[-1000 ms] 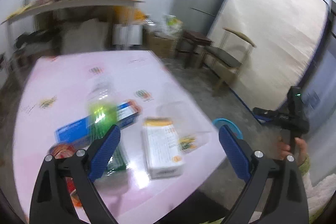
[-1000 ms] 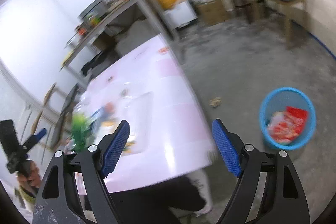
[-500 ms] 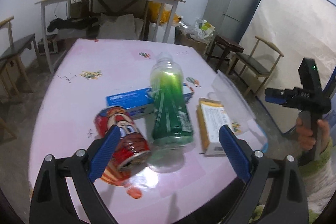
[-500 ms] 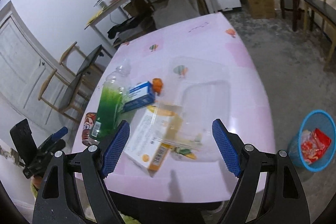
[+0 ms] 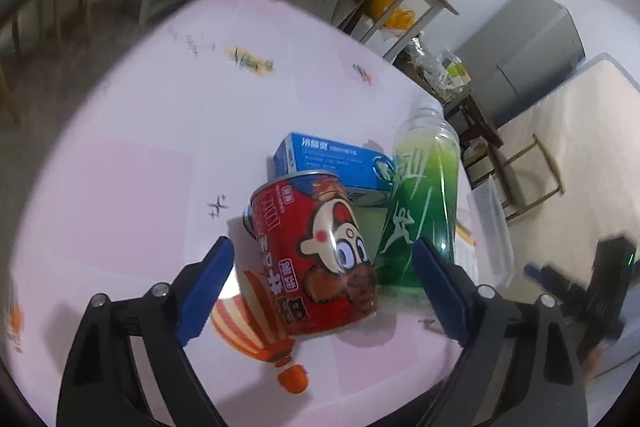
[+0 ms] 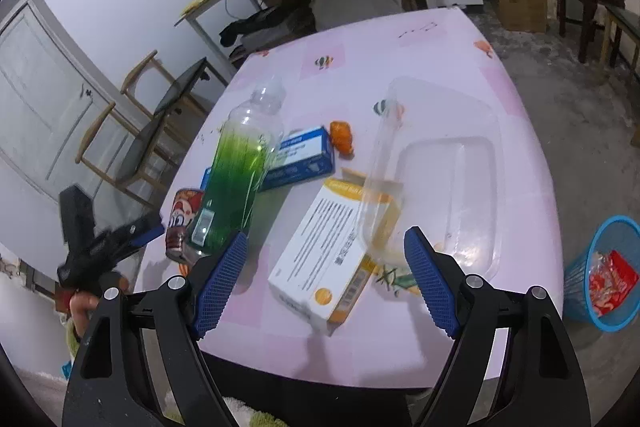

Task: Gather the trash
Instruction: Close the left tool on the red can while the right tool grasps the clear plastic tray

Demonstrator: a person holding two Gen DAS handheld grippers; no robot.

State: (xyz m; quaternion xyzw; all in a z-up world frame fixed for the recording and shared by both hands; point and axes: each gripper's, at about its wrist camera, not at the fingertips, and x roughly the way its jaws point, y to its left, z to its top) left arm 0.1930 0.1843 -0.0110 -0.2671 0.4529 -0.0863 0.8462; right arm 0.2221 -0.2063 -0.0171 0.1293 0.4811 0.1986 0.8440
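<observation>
**Left tongs close in on the can**

My left tongs point(image 5: 322, 273) have swung in since half a second ago and now straddle the red cartoon-printed drink can point(image 5: 316, 255), jaws wide apart, neither pad touching it. The can stands on the pink counter point(image 5: 132, 155). Just beside the can stands the clear plastic bottle of green liquid point(image 5: 424, 203), and behind the can lies the blue cardboard box point(image 5: 332, 159). My right tongs point(image 6: 326, 277) hang open, well apart from the can, over the white-and-yellow carton point(image 6: 324, 255). The blue mesh waste basket point(image 6: 608, 275) sits on the floor, far from the can.
</observation>
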